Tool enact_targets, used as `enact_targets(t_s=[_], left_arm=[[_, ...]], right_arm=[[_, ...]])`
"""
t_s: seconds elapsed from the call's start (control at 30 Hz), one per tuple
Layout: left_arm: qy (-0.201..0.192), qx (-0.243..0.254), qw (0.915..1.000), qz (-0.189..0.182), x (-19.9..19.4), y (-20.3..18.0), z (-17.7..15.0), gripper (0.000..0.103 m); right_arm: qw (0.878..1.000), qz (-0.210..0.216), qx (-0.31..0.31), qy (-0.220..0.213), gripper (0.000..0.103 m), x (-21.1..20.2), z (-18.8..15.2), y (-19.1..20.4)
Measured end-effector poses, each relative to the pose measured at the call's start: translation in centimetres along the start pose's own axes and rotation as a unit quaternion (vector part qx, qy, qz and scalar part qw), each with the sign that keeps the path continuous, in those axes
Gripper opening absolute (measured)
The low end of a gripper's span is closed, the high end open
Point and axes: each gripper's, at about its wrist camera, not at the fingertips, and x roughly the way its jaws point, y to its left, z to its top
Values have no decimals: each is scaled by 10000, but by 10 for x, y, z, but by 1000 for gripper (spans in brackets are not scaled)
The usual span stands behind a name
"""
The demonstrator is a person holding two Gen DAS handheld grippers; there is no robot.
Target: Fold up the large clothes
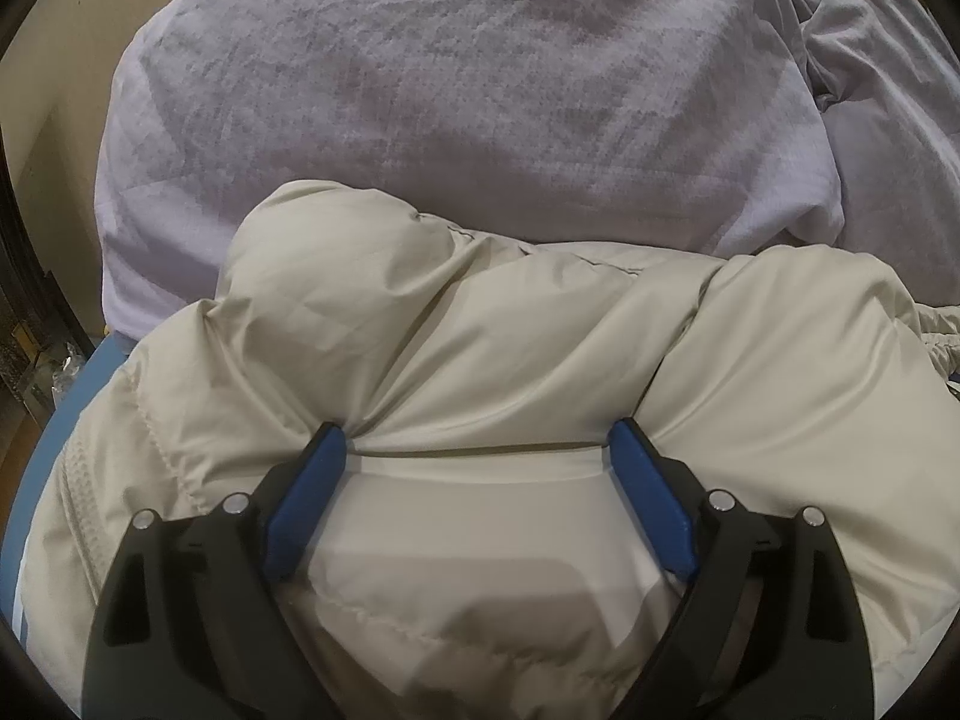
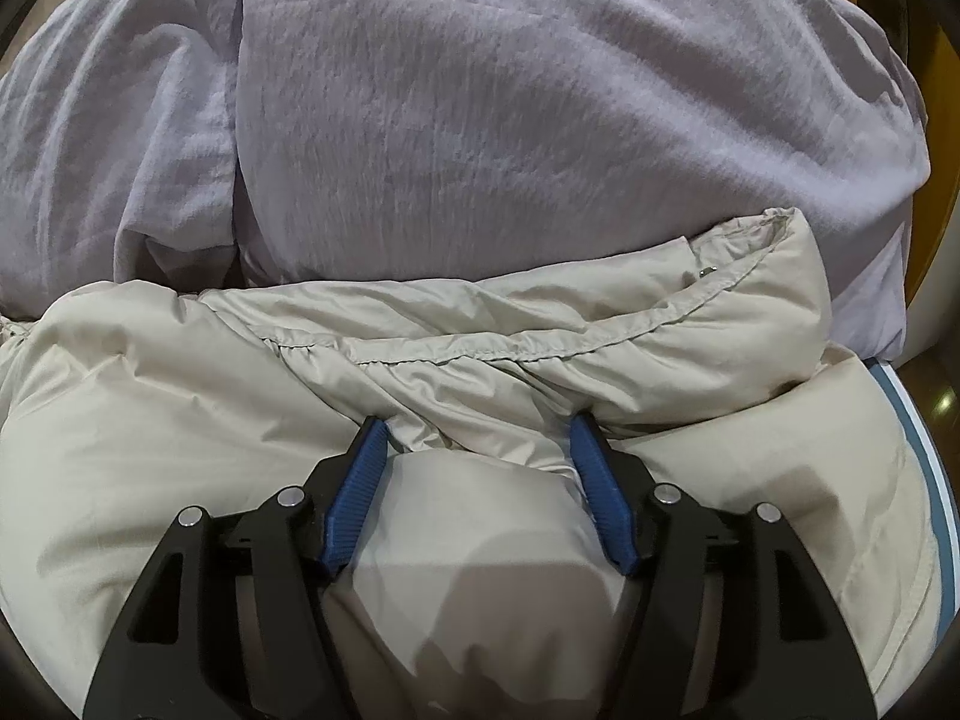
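Left claw [image 1: 477, 441]: spread wide, pads sunk into the beige puffer jacket [image 1: 480, 330], gripping nothing.
Right claw [image 2: 474, 432]: about half open, a puff of jacket bulging between the pads, not pinched.
Jacket: bunched along the bed's near edge, against the lilac duvet [image 1: 450, 78].
Risk: slick, springy padding may slip out or puff open, undoing a fold.
Count: one jacket, one duvet, two claws.

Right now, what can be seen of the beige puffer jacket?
The beige puffer jacket is quilted and puffy, of smooth, slightly shiny fabric with stitched seams. It lies crumpled in soft folds on the lavender bedding. A stitched, gathered edge with a small metal snap runs across the right wrist view. The left gripper and right gripper press into it with jaws apart, padding bulging between the fingers.
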Motion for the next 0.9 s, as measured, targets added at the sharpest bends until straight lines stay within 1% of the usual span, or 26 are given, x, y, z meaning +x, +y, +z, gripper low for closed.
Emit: enact_targets(t_s=[0.23, 0.33, 0.9], left_arm=[[-2, 2, 10000, 0, -2, 0, 0, 90], [-3, 2, 10000, 0, -2, 0, 0, 90], [-5, 1, 10000, 8, -2, -1, 1, 90]], right_arm=[[10000, 20, 20, 52, 66, 14, -3, -1], [10000, 21, 28, 66, 66, 11, 2, -5], [10000, 21, 23, 79, 67, 13, 2, -4]])
